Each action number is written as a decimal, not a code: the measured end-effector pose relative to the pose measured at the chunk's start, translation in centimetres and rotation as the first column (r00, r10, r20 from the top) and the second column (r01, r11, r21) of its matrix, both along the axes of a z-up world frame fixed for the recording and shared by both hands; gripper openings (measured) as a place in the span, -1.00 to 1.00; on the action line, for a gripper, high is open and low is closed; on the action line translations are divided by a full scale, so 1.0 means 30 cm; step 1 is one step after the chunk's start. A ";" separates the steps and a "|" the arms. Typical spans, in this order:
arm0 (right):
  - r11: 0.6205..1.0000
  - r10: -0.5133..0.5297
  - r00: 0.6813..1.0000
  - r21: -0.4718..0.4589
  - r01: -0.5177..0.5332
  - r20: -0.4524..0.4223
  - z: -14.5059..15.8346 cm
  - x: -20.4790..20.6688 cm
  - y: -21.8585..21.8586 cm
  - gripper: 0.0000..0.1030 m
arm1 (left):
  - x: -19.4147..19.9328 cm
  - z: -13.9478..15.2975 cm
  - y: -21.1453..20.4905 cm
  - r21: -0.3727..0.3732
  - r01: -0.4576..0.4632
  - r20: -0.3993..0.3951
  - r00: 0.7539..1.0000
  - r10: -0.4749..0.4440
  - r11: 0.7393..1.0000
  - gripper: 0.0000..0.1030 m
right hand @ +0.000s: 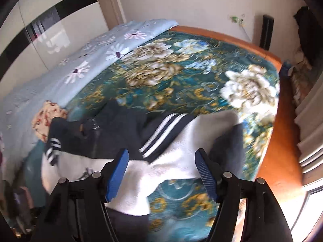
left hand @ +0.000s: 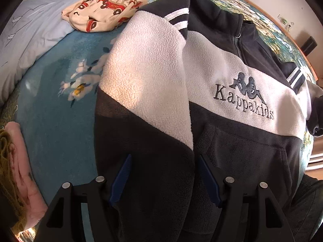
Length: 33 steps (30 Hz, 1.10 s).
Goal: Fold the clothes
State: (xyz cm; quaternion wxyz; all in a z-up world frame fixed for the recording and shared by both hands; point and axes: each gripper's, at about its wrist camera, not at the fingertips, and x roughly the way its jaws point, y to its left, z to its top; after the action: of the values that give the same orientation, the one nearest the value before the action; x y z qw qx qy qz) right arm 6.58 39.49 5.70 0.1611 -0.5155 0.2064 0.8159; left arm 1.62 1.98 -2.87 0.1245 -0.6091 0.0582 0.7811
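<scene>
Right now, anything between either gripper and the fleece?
Nothing visible. The left gripper is open directly over the fleece pullover's folded sleeve; the right gripper is open over its other sleeve. The car-print garment lies beyond, clear.

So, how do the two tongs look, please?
Both look the same: the left tongs and right tongs have black angular frames with round silver pins, and blue pads, which are ribbed. No cables or sleeves are visible.
</scene>
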 end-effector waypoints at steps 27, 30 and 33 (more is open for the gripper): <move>0.879 -0.189 0.979 -0.459 0.132 -0.080 -0.281 0.101 -0.128 0.37 | -0.682 0.255 -0.428 -0.086 -0.508 -0.284 0.837 0.468 0.857 -0.73; 0.870 -0.206 0.976 -0.471 0.147 -0.076 -0.290 0.109 -0.117 0.37 | -0.622 0.260 -0.421 0.003 -0.509 -0.307 0.819 0.485 0.861 0.01; 0.870 -0.207 0.976 -0.470 0.150 -0.073 -0.289 0.113 -0.116 0.37 | -0.516 0.280 -0.367 0.106 -0.424 -0.298 0.849 0.436 0.899 0.19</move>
State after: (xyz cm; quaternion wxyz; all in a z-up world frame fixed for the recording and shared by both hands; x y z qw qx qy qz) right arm 9.96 36.01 -2.98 0.0958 -0.4673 0.4506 0.7546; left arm -13.86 -9.04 5.54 -0.0531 -0.4721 -0.0746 0.8768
